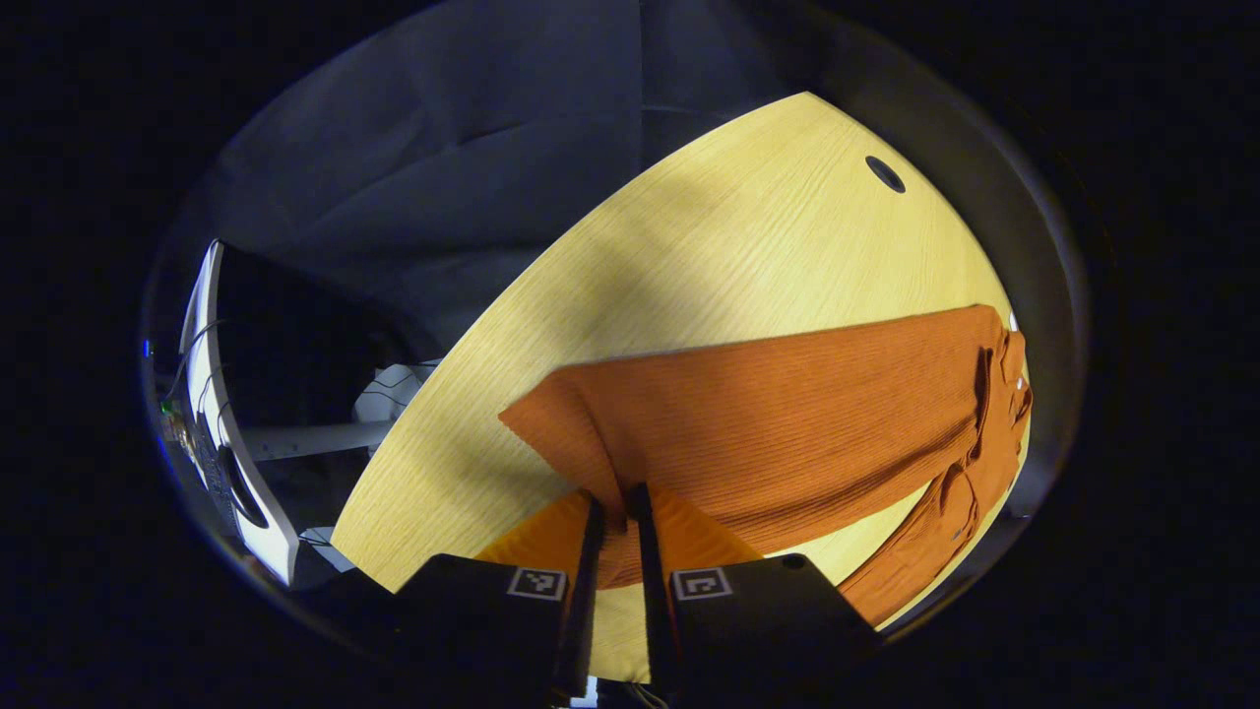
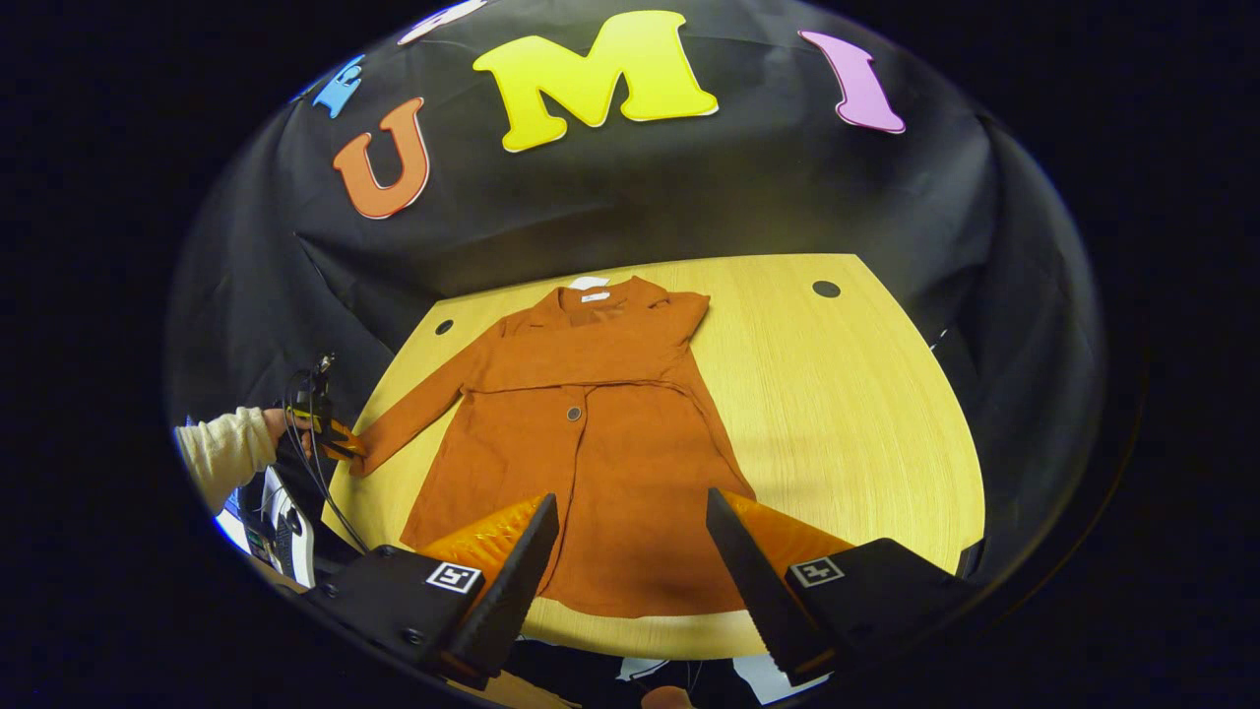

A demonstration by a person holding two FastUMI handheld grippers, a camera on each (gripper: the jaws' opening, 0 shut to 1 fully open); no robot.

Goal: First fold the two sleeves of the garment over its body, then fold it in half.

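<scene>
An orange garment (image 2: 591, 443) lies flat, collar away, on the wooden table (image 2: 847, 394). One sleeve (image 2: 600, 359) is folded across its chest. The other sleeve (image 2: 423, 404) stretches out toward the table's left edge. There my left gripper (image 2: 335, 438), held by a hand in a cream sleeve (image 2: 226, 453), pinches the cuff. In the left gripper view, the left gripper (image 1: 615, 512) is shut on that cuff, and the garment (image 1: 787, 414) spreads out beyond it. My right gripper (image 2: 630, 532) hovers open over the garment's hem with nothing between its fingers.
The table has dark round cable holes near its far corners (image 2: 826, 289) (image 2: 444, 326) (image 1: 885, 173). Black cloth walls close in the back and sides. White equipment with cables (image 1: 212, 394) stands off the table's left edge. Bare tabletop (image 1: 738, 246) lies beside the garment.
</scene>
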